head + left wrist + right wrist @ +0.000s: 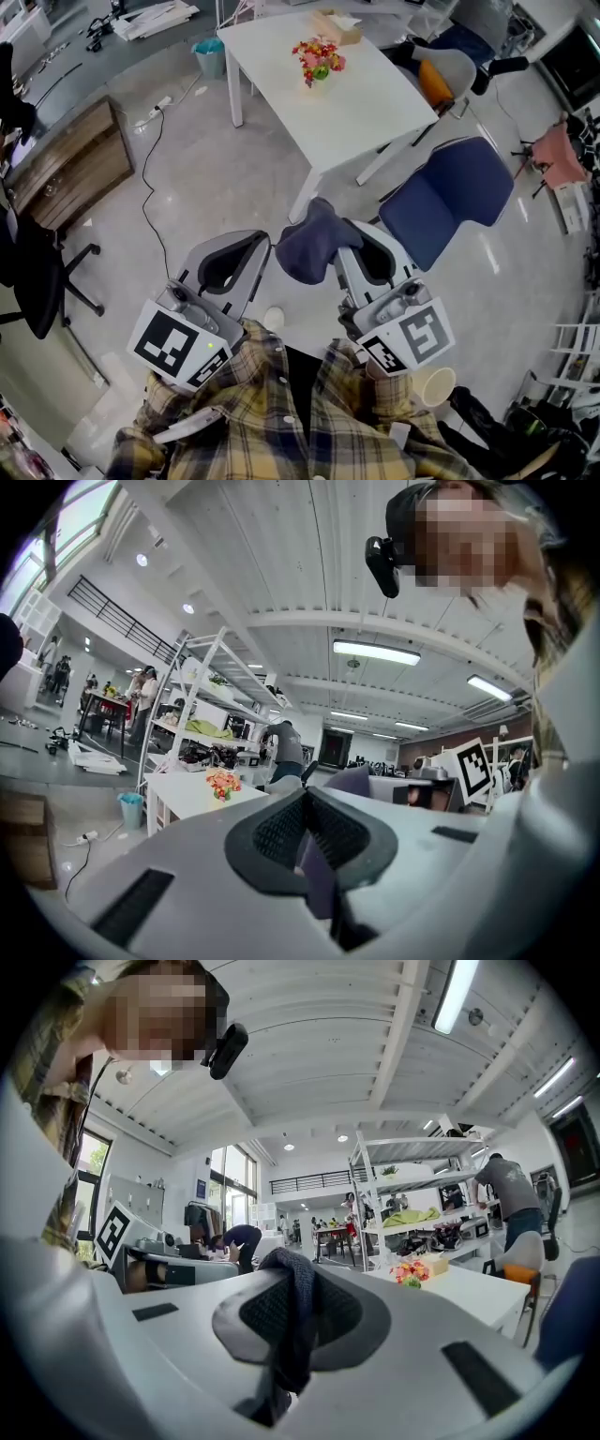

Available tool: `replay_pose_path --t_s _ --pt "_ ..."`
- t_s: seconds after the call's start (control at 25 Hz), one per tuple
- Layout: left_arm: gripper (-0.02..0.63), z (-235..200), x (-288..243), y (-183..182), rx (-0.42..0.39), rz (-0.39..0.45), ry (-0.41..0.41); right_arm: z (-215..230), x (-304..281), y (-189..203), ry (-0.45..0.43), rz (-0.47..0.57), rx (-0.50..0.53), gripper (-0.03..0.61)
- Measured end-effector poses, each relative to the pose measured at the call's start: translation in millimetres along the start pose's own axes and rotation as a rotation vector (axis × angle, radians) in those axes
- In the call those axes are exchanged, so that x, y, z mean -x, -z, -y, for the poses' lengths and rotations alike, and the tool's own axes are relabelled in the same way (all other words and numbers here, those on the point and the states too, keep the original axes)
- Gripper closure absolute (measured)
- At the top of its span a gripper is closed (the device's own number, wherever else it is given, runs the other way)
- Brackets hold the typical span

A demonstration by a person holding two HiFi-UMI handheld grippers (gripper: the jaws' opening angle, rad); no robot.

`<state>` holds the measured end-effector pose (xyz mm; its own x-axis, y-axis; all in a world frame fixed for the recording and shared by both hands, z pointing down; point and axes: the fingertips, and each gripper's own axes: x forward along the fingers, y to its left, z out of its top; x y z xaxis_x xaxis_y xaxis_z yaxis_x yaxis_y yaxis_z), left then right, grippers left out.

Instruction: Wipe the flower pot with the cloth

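Head view: the right tongs (345,234) are closed on a dark blue-grey cloth (309,246), which bunches up between the two tools. The left tongs (267,246) sit just beside its edge. The flower pot (319,64), small and full of bright blooms, stands on the white table (366,108), well apart from both tools. A blue chair (450,197) is near the table's closer corner.

Left gripper view: the jaws meet at their pads. A purple sliver shows in the slit below them. I cannot tell whether it is cloth nipped there or cloth seen beyond. The flower pot (223,783) is far off.

Right gripper view: the cloth (291,1321) is draped over the closed tips and runs down between the jaws, so only a fold seems to be caught.

The likely risks:
- The fold may pull free once it drags against the pot, since the grip on it looks slight.
- The pot looks light and top-heavy. A one-sided wipe could slide or tip it unless the left tongs brace it first.
- The loose bunch could snag the blooms.
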<state>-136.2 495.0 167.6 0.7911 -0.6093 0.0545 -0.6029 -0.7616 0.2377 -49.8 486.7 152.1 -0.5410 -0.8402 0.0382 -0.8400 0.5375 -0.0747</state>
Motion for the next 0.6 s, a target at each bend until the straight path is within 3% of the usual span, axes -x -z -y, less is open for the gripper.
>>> replay_pose_path --t_s 0.6 --pt "0.604 -185 -72 -53 -0.024 -0.038 0.112 67 -184 -24 0.136 0.037 -0.037 0.561"
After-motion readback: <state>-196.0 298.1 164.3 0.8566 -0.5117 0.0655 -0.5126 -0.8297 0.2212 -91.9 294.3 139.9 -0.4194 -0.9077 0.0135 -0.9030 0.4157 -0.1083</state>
